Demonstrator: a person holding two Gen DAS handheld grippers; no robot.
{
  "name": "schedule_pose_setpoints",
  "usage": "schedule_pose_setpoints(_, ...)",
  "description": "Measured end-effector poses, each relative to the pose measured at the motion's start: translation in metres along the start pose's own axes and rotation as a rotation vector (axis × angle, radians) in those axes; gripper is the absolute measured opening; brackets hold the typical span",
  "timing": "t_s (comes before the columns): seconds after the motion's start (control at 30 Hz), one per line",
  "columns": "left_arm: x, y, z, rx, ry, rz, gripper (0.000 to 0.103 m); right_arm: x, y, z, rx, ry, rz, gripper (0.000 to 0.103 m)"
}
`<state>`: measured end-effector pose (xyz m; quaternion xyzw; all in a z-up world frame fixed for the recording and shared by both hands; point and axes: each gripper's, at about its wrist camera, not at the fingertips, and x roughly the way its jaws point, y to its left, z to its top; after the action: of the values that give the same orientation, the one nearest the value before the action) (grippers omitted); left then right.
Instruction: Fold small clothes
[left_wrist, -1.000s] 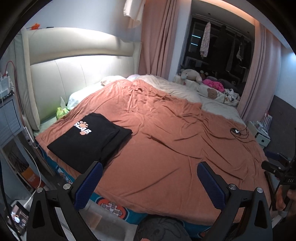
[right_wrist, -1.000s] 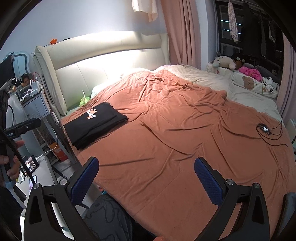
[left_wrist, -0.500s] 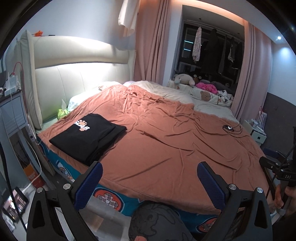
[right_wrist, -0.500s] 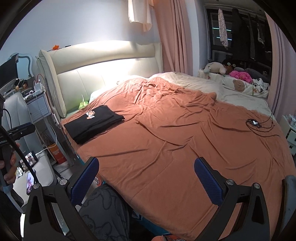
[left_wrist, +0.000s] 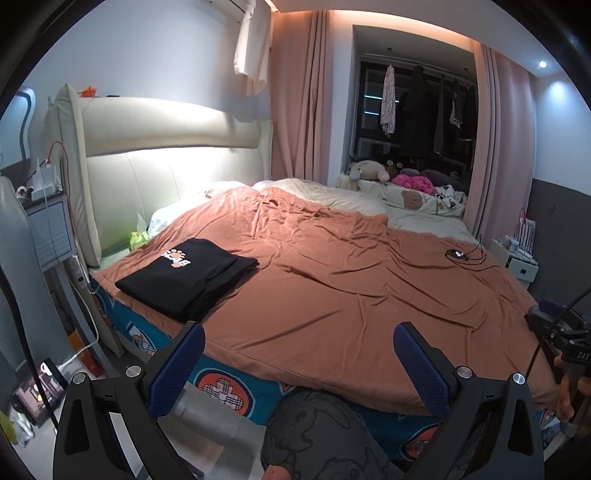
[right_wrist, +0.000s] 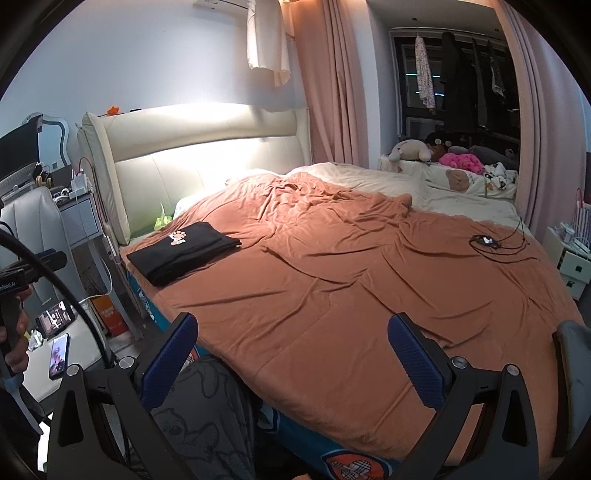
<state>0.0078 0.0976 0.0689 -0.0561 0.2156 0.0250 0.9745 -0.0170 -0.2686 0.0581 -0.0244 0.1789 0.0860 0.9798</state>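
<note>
Both tongs, left gripper (left_wrist: 298, 356) and right gripper (right_wrist: 291, 349), spread apart and empty; folded black shirt (left_wrist: 188, 276) far ahead-left: approach level, grasp one edge.

I see a dim room lit mainly by a warm strip glaring off the headboard (left_wrist: 177, 147), plus cove light above the curtains (left_wrist: 303, 92). Both fisheye views bend hard at their black-vignetted edges; focus stays fairly sharp.

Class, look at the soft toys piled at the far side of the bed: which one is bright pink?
The pink toy, lying right of the cream plush and the dark one between them; it alone is vivid magenta.
</note>
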Motion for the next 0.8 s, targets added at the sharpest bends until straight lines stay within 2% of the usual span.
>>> schedule_pose_setpoints(0.4, -0.013, -0.023, -0.032, 0.016, -0.007, -0.015, 0.102, -0.02, 0.003, -0.023, 0.031, 0.023, -0.021, 0.103)
schedule_pose_setpoints(0.8, -0.012, -0.03, -0.041, 0.02, 0.005, -0.013, 0.102, -0.024, 0.002, -0.028, 0.064, 0.036, -0.061, 0.103)
